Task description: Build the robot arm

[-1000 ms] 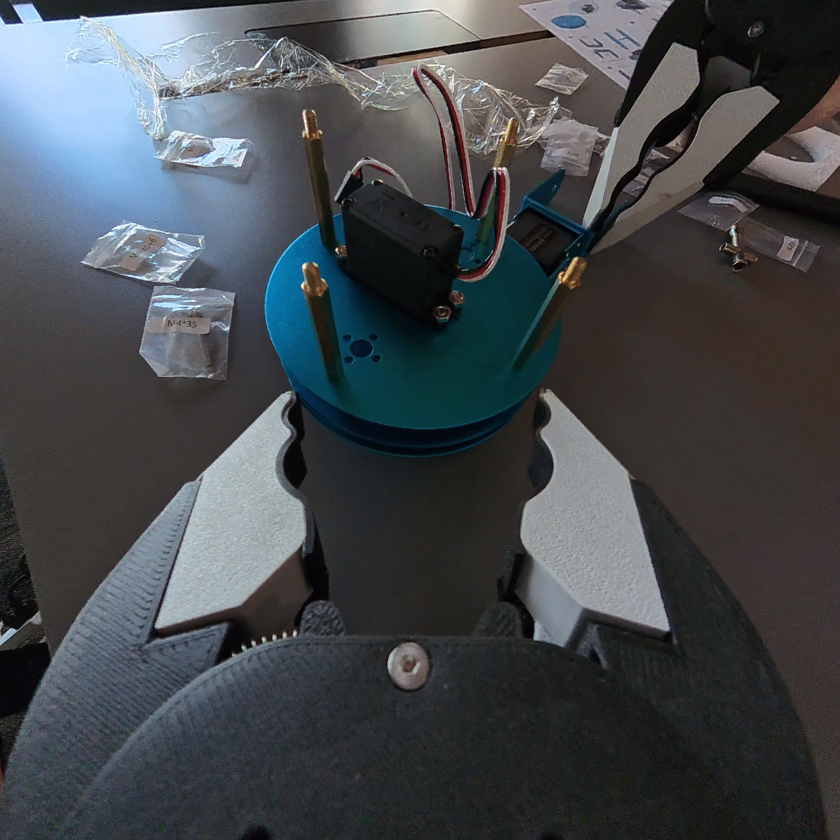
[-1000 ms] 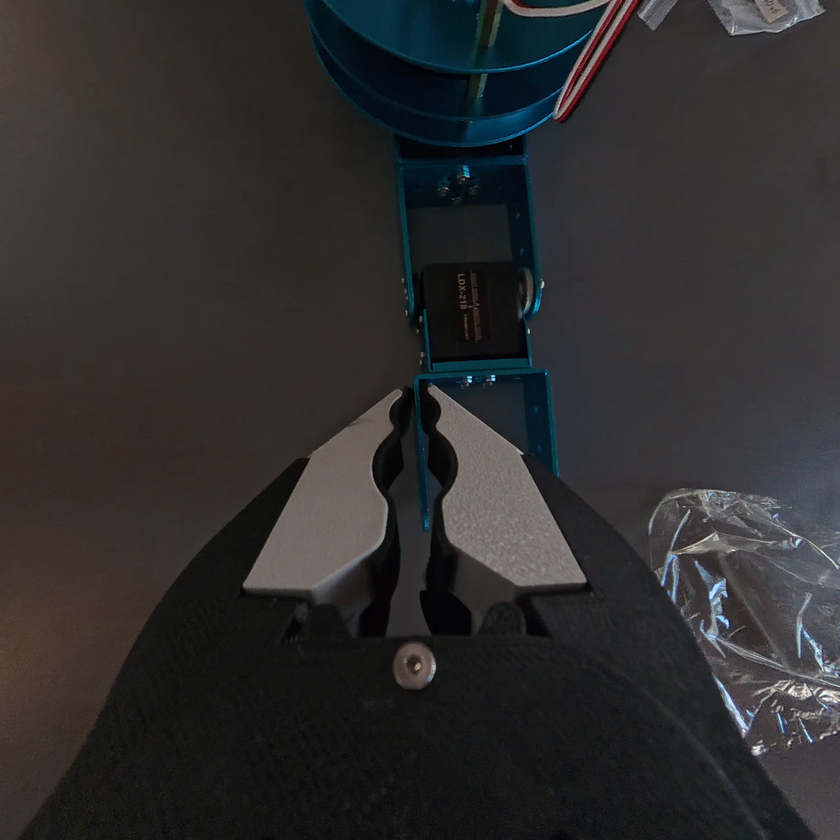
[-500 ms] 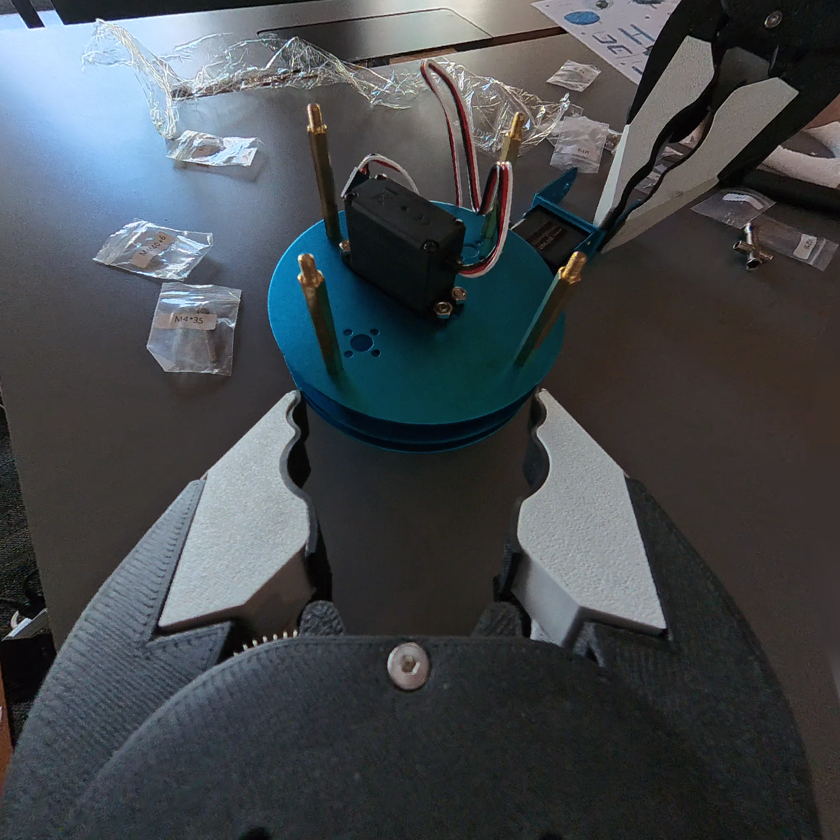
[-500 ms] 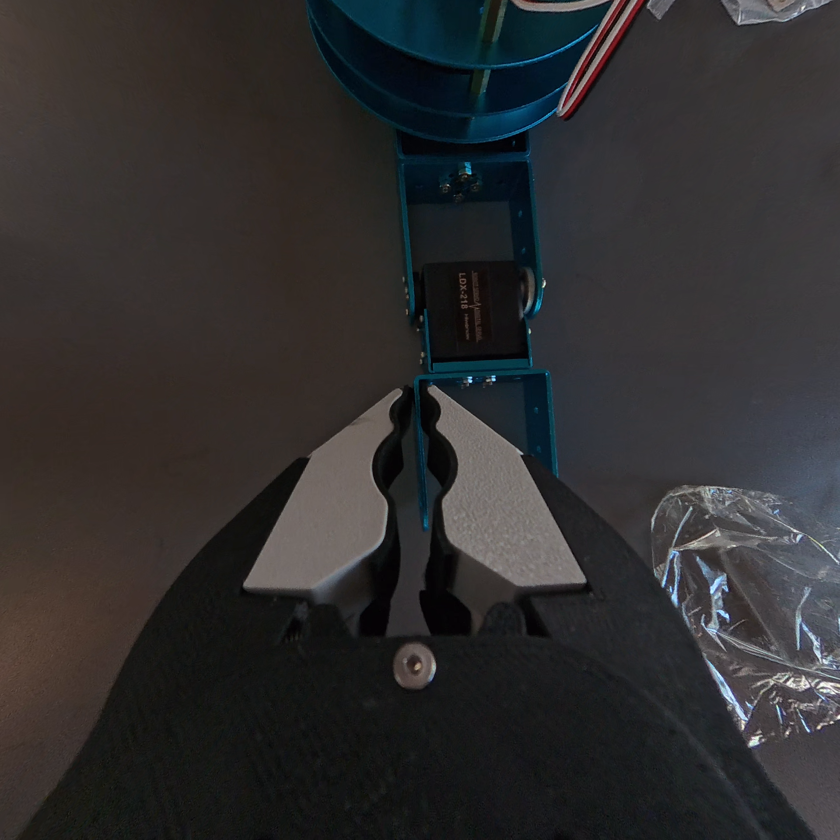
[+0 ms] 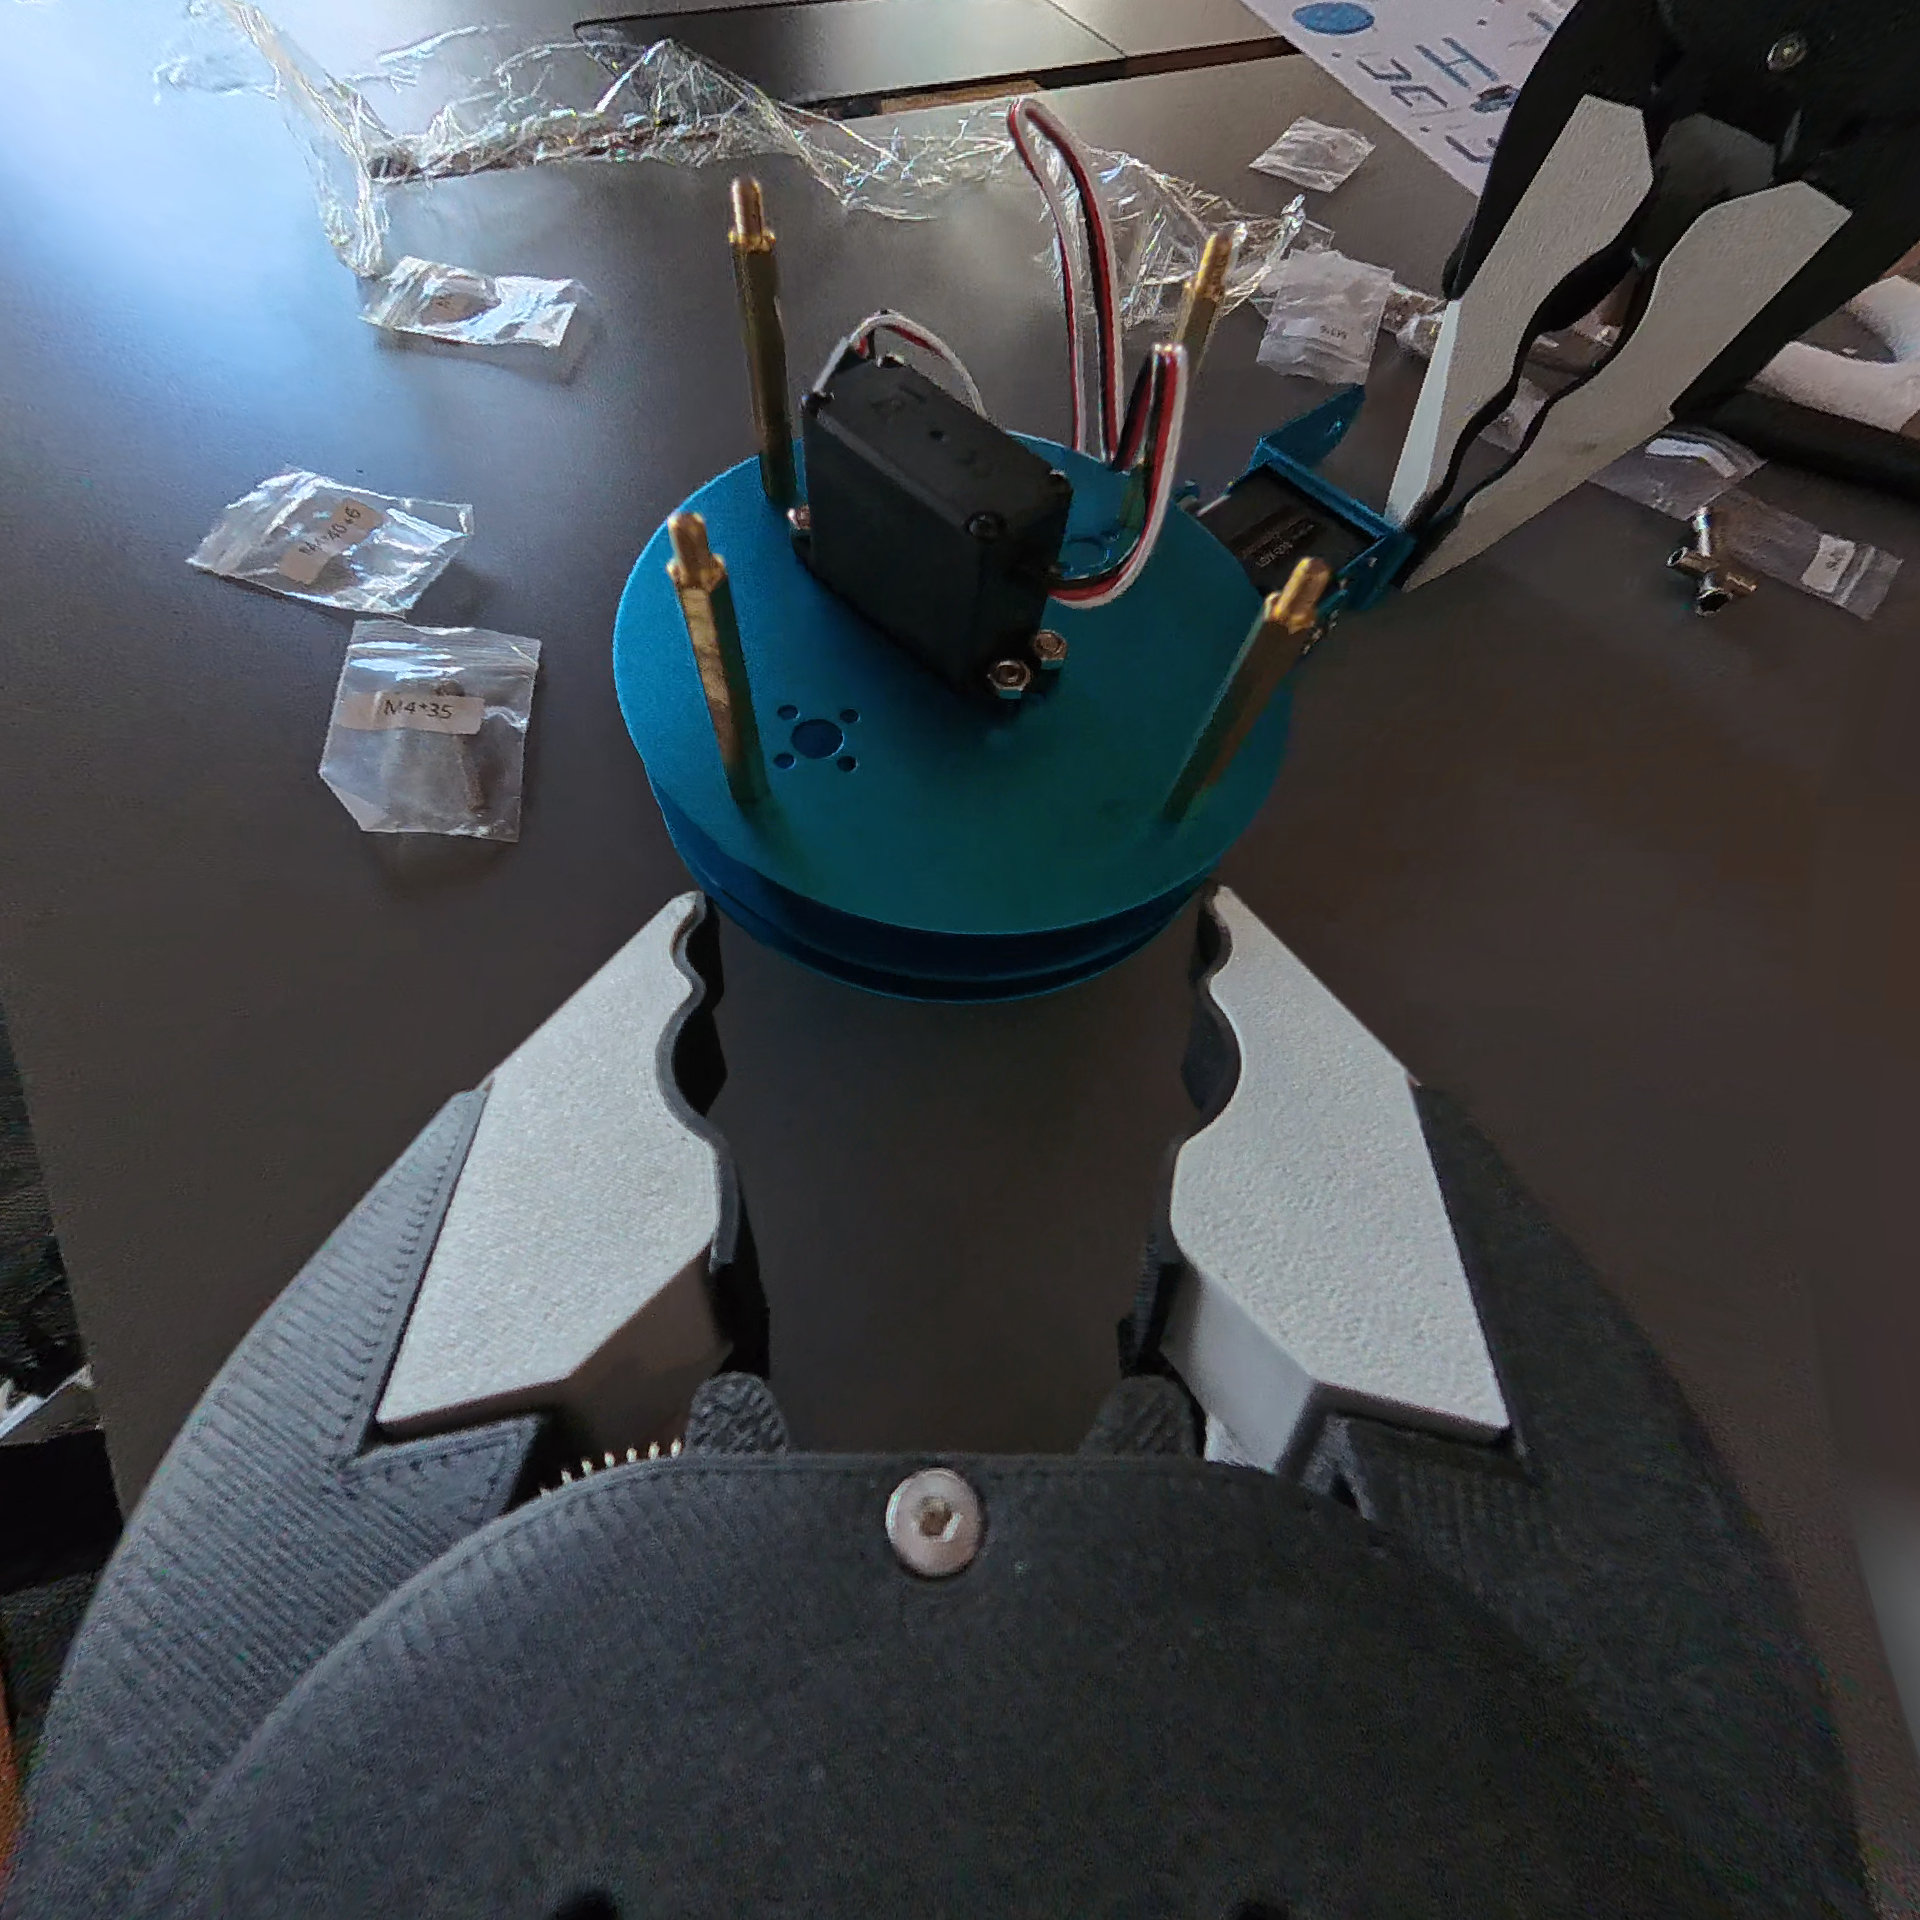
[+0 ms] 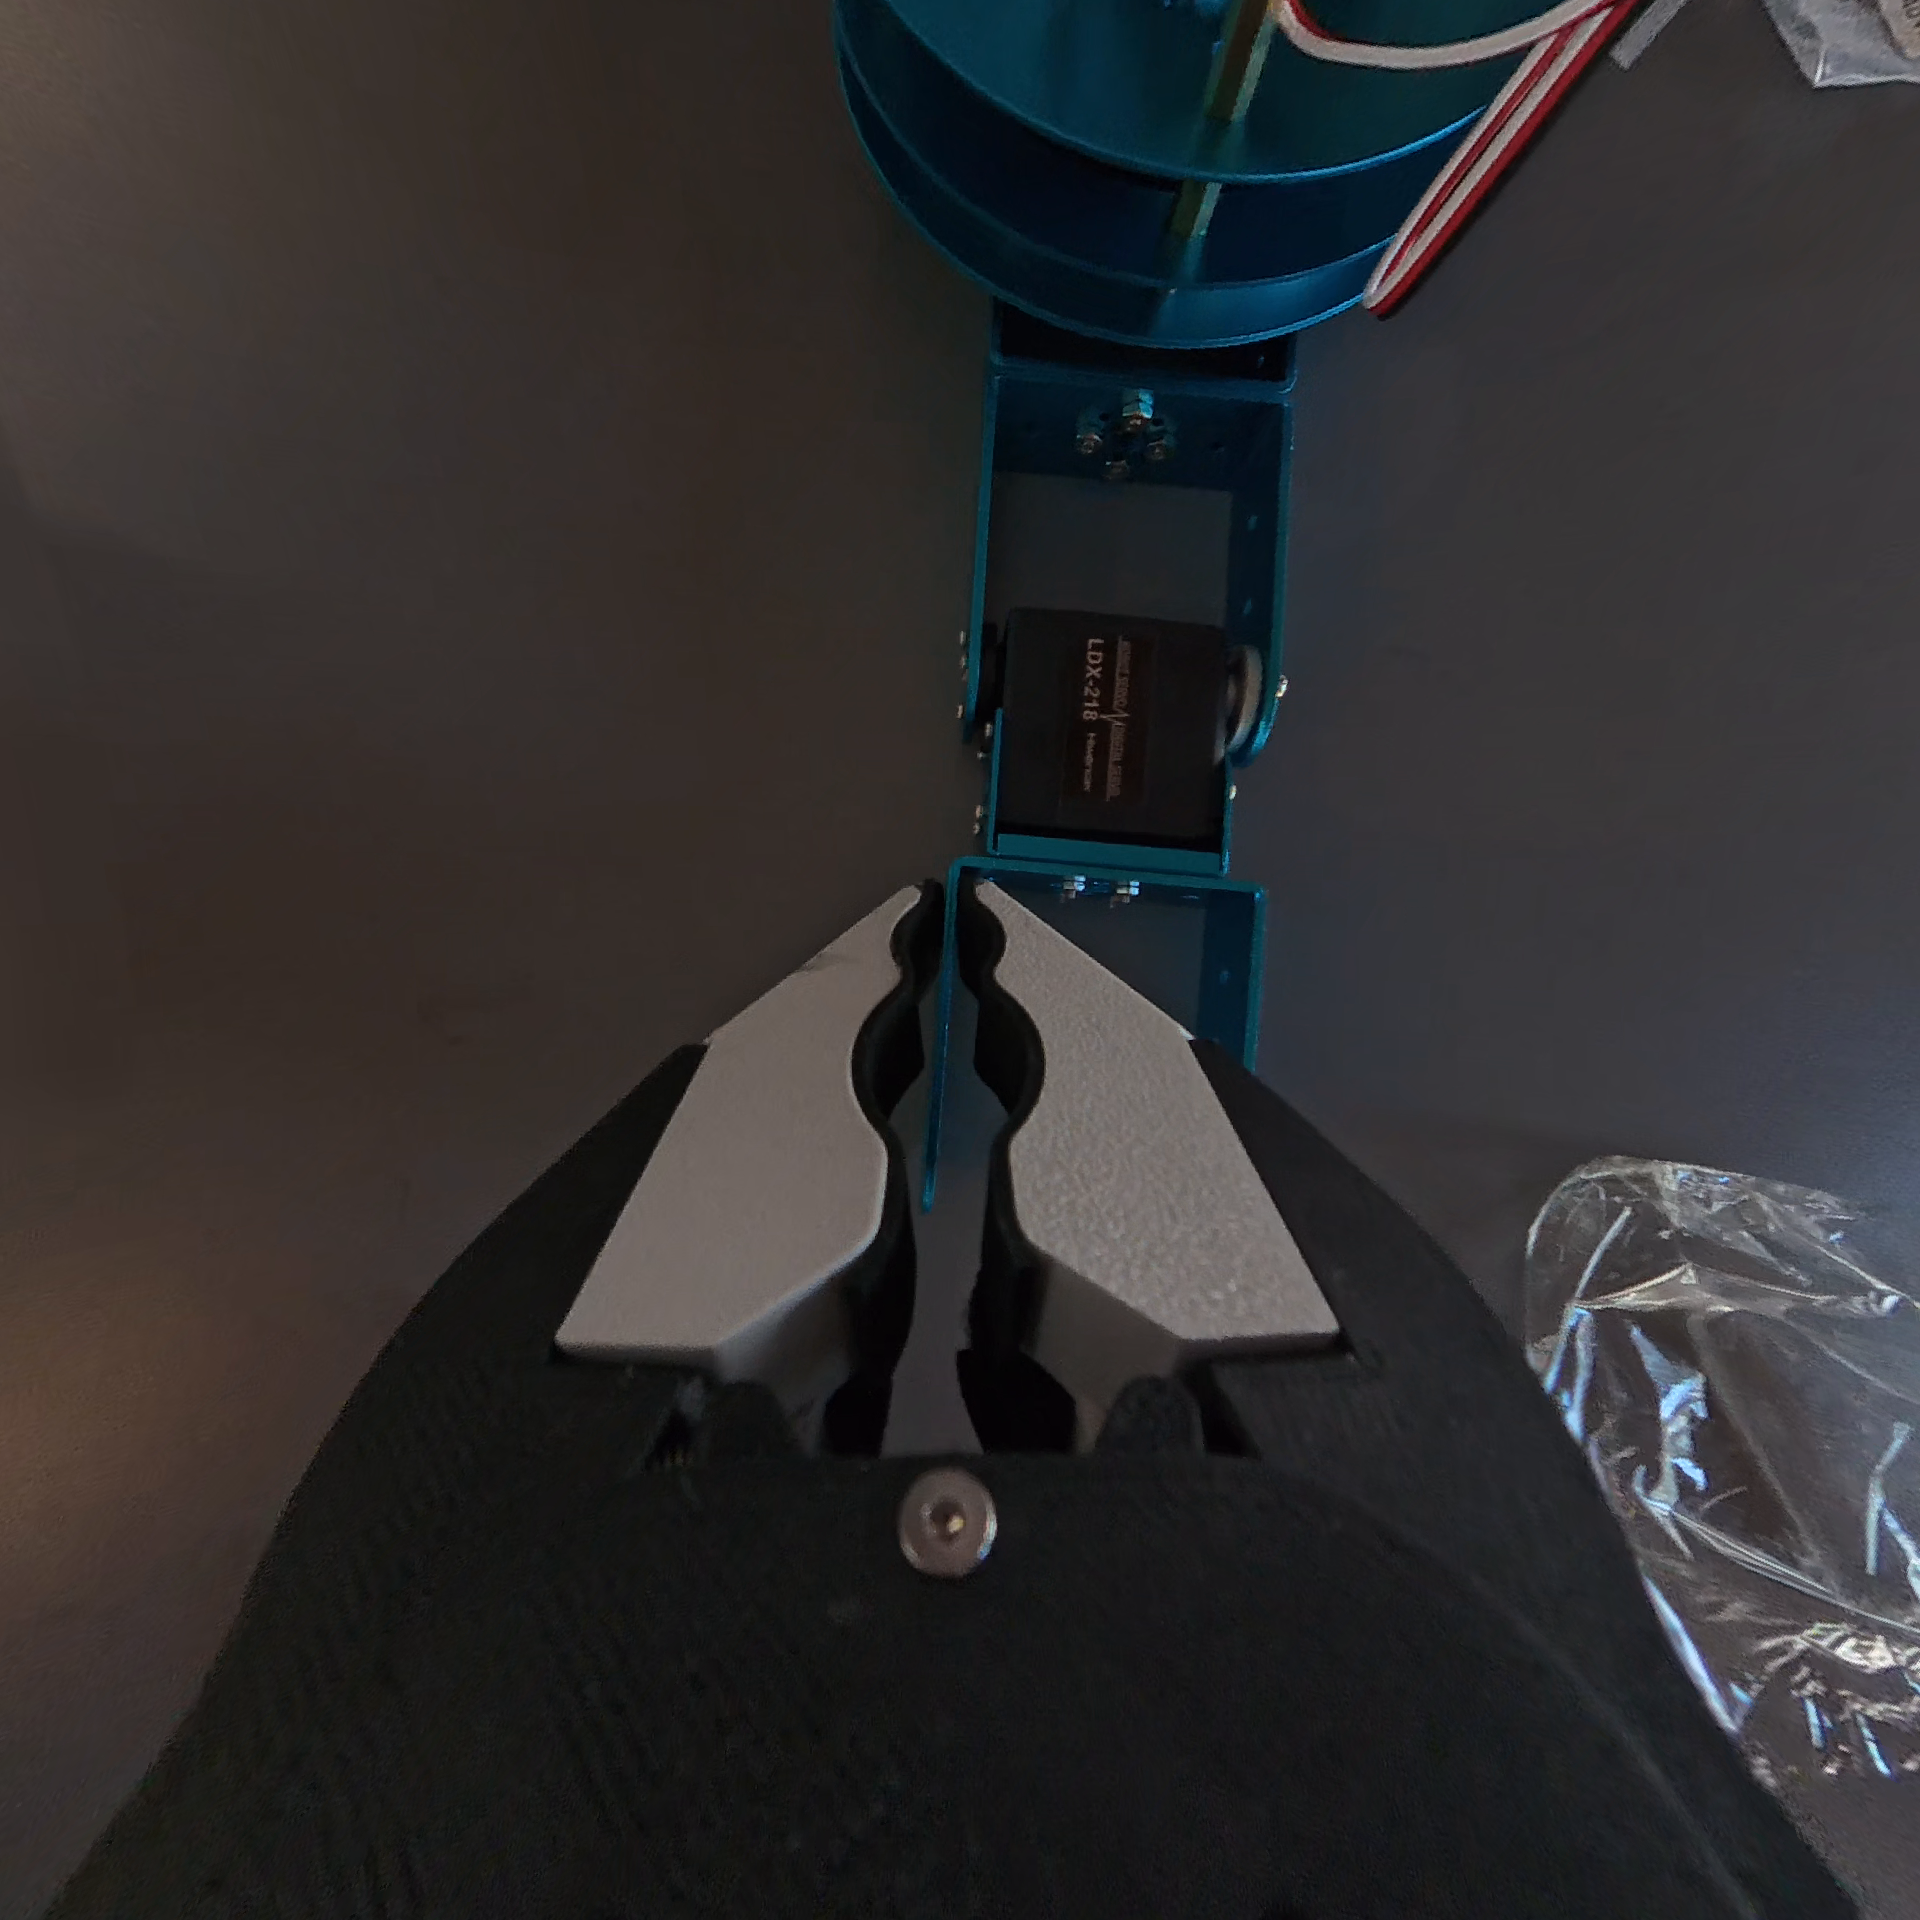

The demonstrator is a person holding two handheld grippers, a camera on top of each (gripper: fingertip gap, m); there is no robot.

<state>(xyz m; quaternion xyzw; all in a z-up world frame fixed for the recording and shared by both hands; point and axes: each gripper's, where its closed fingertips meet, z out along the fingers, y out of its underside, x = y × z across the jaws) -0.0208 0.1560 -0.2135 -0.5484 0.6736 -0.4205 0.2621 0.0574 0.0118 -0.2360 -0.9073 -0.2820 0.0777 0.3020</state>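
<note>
A round blue base (image 5: pixel 966 821) of stacked discs stands on the dark table, with brass standoffs (image 5: pixel 712 665), a black servo (image 5: pixel 935 540) and red-white-black wires (image 5: pixel 1091 312) on top. My left gripper (image 5: pixel 951 925) is open, its fingertips on either side of the base's near edge, apart from it. A blue bracket arm with a second black servo (image 6: pixel 1117 727) runs from the base (image 6: pixel 1101 208) toward my right gripper (image 6: pixel 951 894), which is shut on the left wall of the blue U-bracket (image 6: pixel 1236 966). The right gripper also shows in the left wrist view (image 5: pixel 1418 556).
Small clear bags of hardware (image 5: pixel 431 727) lie left of the base, more (image 5: pixel 1320 322) behind it. Crumpled clear film (image 5: pixel 582 125) lies at the back and beside my right gripper (image 6: pixel 1725 1455). A metal fitting (image 5: pixel 1704 587) and a printed sheet (image 5: pixel 1403 73) lie at the right.
The left gripper has drawn slightly closer to the blue base. The right gripper keeps its hold on the U-bracket, almost still.
</note>
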